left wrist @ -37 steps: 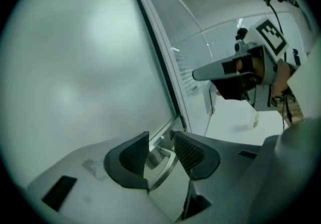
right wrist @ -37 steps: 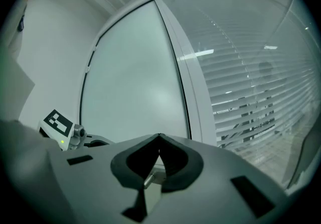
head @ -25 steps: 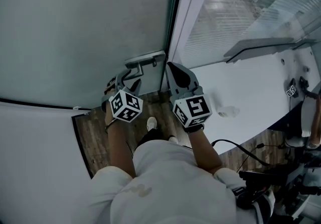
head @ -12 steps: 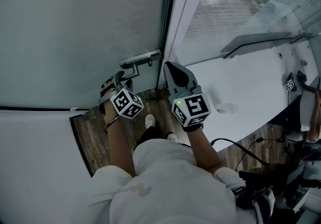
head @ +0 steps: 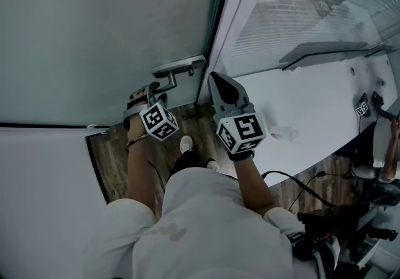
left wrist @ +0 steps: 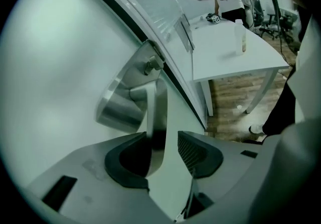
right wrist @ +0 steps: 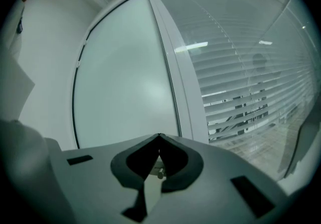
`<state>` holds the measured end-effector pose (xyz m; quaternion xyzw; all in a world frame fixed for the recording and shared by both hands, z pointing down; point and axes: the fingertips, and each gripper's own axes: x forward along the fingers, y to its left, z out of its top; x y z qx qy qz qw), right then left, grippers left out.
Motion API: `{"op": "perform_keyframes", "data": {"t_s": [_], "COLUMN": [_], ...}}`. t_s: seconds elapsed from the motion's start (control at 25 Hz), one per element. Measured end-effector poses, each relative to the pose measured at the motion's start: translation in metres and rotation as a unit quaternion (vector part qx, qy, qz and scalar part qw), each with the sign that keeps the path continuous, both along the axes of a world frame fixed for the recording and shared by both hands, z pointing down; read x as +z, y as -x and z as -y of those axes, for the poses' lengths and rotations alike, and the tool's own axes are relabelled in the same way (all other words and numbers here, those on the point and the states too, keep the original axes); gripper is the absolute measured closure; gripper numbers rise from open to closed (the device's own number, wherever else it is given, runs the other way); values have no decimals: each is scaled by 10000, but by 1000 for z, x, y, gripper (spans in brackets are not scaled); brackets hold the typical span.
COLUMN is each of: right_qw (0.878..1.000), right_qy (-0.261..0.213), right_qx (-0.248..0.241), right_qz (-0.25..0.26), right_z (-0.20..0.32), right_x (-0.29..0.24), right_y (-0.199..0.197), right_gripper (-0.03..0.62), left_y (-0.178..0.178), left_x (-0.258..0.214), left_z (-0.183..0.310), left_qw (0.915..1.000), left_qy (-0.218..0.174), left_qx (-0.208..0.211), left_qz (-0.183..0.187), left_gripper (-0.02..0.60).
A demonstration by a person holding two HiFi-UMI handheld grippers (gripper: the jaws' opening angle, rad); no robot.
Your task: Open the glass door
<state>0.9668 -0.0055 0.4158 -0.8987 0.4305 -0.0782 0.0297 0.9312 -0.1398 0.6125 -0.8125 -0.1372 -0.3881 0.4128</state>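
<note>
**Left gripper view.** The jaws of your left gripper (left wrist: 161,140) stand apart. The handle (left wrist: 156,112) runs down between them. It lies close against the left jaw, with a clear gap to the ribbed right jaw, so nothing is clamped.

**Head view.** The handle sits low on the right edge of the door (head: 112,27), beside the white frame (head: 244,2). Your right gripper (head: 217,79) hangs just right of the handle, apart from it.

**Right gripper view.** The jaws are closed tip to tip and hold nothing. They face the door and frame.

**The door.** It is a frosted, pale grey-green pane with a dark seal along its edge, and that edge lies along the frame. The handle is a flat lever of brushed metal on a round base.
</note>
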Motion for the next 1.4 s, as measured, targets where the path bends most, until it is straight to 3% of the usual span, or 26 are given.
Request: {"op": "perform_keyframes", "data": {"t_s": [0.2,0.36,0.48,0.56,0.72,0.8,1.12,1.4], "right_qw": [10000,10000,10000,10000,9999,9997,9989,9984], "right_qy": [12,51,55,38,-44,-69,-227,-343], "right_qx": [-38,5,27,21,-50,-140,-158,17], "right_qz": [80,48,14,-30,-117,-174,-391,-440], "right_z": [7,-3,-11,-14,-13,-12,-29,-68], "right_x": [4,5,3,-1,-11,-18,-42,-52], "right_y": [1,3,6,10,23,33,55,69], "right_gripper": [592,592,592,592,592,592,592,592], "left_y": [-9,-10,-6,-1,9,16,30,45], "left_x": [20,8,-3,-13,-28,-33,-38,-38], "left_z": [-3,-7,-6,-5,-3,-6,-14,-24], "left_qw": [9986,9871,9787,9788,9905,9918,9862,9885], "left_qy": [222,1222,1566,1493,560,333,381,310], "left_qx": [-203,-458,-525,-490,-233,-209,-277,-383], "left_qz": [-424,-930,-1216,-1314,-1233,-1216,-1590,-1428], "left_gripper": [405,434,436,434,434,433,433,433]}}
